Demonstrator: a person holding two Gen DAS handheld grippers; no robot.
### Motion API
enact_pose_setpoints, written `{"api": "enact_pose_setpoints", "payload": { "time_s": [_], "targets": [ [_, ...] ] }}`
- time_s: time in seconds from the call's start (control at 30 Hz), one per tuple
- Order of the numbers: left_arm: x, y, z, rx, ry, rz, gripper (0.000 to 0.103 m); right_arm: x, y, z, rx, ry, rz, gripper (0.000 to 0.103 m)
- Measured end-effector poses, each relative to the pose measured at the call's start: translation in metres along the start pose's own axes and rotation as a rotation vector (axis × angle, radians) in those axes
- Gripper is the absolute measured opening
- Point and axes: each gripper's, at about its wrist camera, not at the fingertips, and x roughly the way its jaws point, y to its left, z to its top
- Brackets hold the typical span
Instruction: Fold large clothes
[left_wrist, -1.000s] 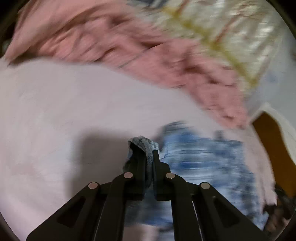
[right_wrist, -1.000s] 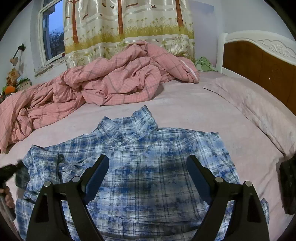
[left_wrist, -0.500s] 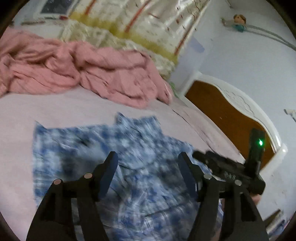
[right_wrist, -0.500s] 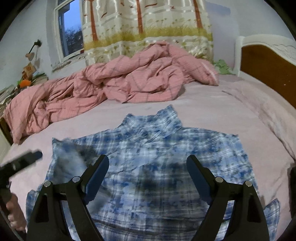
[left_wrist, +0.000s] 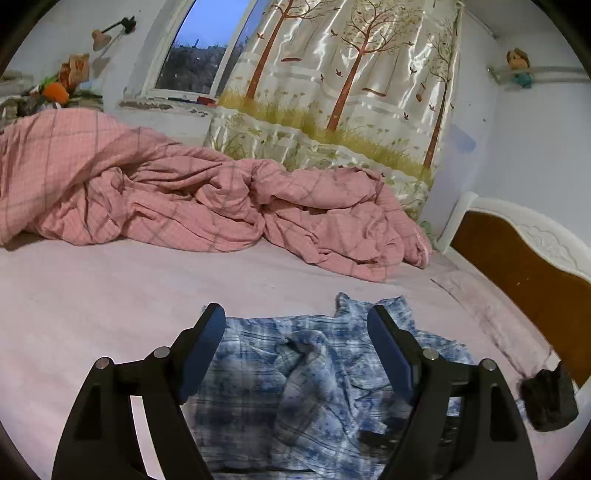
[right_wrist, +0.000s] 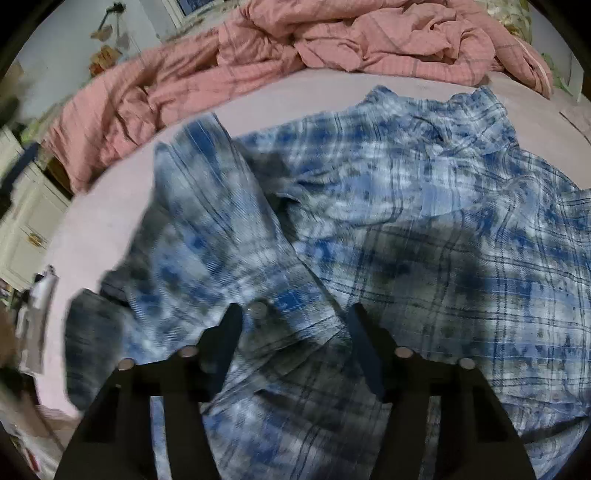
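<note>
Left wrist view, left to right. A window (left_wrist: 195, 55) and a tree-printed curtain (left_wrist: 343, 92) stand behind the bed. A pink checked duvet (left_wrist: 192, 199) lies bunched along the far edge of the bed, running from the left side almost to the headboard (left_wrist: 517, 266) at the right. The pink bed sheet (left_wrist: 92, 295) is bare between the duvet and the near edge. The left gripper (left_wrist: 297, 323) hangs above the near part of the bed with its jaws spread wide and nothing between them. Below and beyond it lies the blue plaid shirt (left_wrist: 295, 380), rumpled, with one sleeve folded across the body and the collar towards the headboard. A dark object (left_wrist: 550, 398) sits at the right edge of the view; what it is cannot be told.

Right wrist view, left to right. A white cabinet (right_wrist: 22, 214) stands off the bed's left edge. The duvet (right_wrist: 221, 70) lies along the far edge. The shirt (right_wrist: 424, 221) covers the middle and right of the view, its sleeve (right_wrist: 207, 229) laid diagonally over the front, cuff end near. The picture is blurred at the left. The right gripper (right_wrist: 295, 317) is low over the sleeve near a button (right_wrist: 258, 309), jaws moderately parted, one finger on each side of the sleeve's hem; they are not closed on the cloth.
</note>
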Motion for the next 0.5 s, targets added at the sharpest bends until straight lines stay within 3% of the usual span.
{"api": "enact_pose_setpoints", "payload": {
  "time_s": [0.1,0.13,0.17,0.23,0.27,0.37,0.5],
  "targets": [
    [0.002,-0.002,-0.002,0.030,0.000,0.037,0.078,0.006,0.000,-0.002,-0.029,0.005,-0.044,0.058],
    [0.004,-0.002,-0.003,0.032,0.006,0.042,0.078,0.007,0.000,-0.003,-0.039,0.001,-0.037,0.052],
    [0.007,-0.002,-0.003,0.028,0.016,0.039,0.078,0.007,0.000,-0.004,-0.046,-0.001,-0.029,0.045],
    [0.012,-0.001,-0.005,0.009,0.035,0.027,0.078,0.008,0.000,-0.006,-0.063,-0.002,-0.025,0.014],
    [0.013,0.000,-0.005,0.002,0.041,0.025,0.078,0.006,0.000,-0.006,-0.070,-0.011,-0.023,0.005],
    [0.016,0.000,-0.005,0.009,0.062,0.029,0.078,-0.014,-0.011,0.000,-0.031,-0.083,-0.026,0.003],
    [0.012,-0.002,-0.005,0.035,0.048,0.059,0.078,-0.072,-0.033,0.006,0.010,-0.299,-0.192,0.003]
  ]
}}
